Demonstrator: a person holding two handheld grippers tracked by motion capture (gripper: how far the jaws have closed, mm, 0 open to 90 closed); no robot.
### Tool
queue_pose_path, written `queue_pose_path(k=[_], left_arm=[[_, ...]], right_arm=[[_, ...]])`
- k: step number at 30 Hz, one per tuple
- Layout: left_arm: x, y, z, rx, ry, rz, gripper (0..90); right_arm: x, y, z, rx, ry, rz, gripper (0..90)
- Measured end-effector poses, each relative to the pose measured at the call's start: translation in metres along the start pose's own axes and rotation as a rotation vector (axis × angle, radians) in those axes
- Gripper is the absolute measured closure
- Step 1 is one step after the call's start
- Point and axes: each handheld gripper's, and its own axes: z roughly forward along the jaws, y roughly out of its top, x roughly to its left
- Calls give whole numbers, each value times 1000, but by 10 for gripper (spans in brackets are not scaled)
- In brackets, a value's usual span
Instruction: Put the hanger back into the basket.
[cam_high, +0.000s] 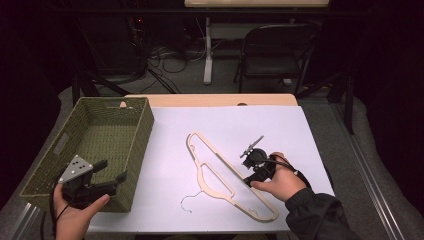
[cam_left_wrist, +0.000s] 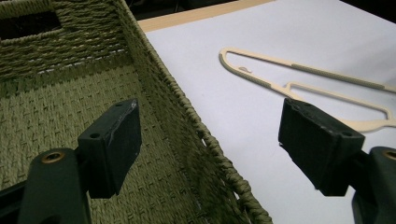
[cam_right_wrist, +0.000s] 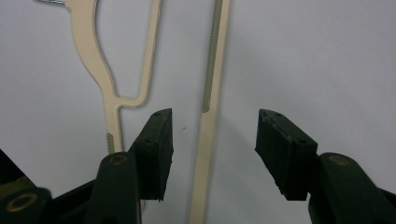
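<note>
On the white-covered table (cam_high: 280, 125), nothing looks moved yet: the olive woven rectangular basket (cam_high: 142, 131) sits empty at left, the cream plastic clothes hanger (cam_high: 220, 172) flat mid-table. Right claw (cam_high: 253, 165) wide open astride its long bar, ungripped; left claw (cam_high: 111, 176) open, empty, over the basket's edge.

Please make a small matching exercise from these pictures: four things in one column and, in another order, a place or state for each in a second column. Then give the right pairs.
Things:
1. basket
2. hanger
3. left gripper
4. right gripper

Places or states:
A. open, one hanger bar between its jaws
B. flat on the white sheet
C. woven, green, at the table's left
D. open, jaws either side of the basket's rim

Pairs: 1-C, 2-B, 3-D, 4-A
</note>
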Motion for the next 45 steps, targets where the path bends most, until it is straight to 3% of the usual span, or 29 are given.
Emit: queue_pose_path(k=[2, 7, 9, 10, 19, 25, 26, 29, 30, 35, 36, 45], left_arm=[[1, 0, 0, -2, 1, -5, 215], [1, -1, 1, -2, 2, -8, 219], [1, -1, 1, 1, 3, -5, 222], [2, -1, 1, 4, 3, -2, 223], [2, -1, 0, 0, 8, -7, 228], [2, -2, 1, 4, 6, -1, 229], [2, -2, 1, 5, 6, -1, 229], [2, -2, 1, 6, 6, -2, 229], [2, -2, 1, 5, 6, -4, 229], [2, -2, 1, 6, 3, -6, 229], [2, -2, 2, 8, 3, -5, 229], [1, -2, 4, 12, 0, -5, 230]], right_arm=[[1, 7, -1, 72, 4, 2, 444], [2, 20, 4, 102, 8, -21, 460], [2, 25, 8, 90, 24, -17, 477], [3, 29, 8, 114, 23, -24, 490], [8, 49, 24, 123, 6, -42, 491], [12, 62, 32, 120, 18, -11, 520], [13, 65, 31, 145, 16, -12, 535], [15, 68, 37, 101, 19, -3, 541], [15, 70, 37, 129, 30, 1, 543], [20, 75, 45, 124, 22, 6, 549], [21, 77, 44, 157, 39, 3, 551], [27, 84, 58, 191, 25, -29, 592]])
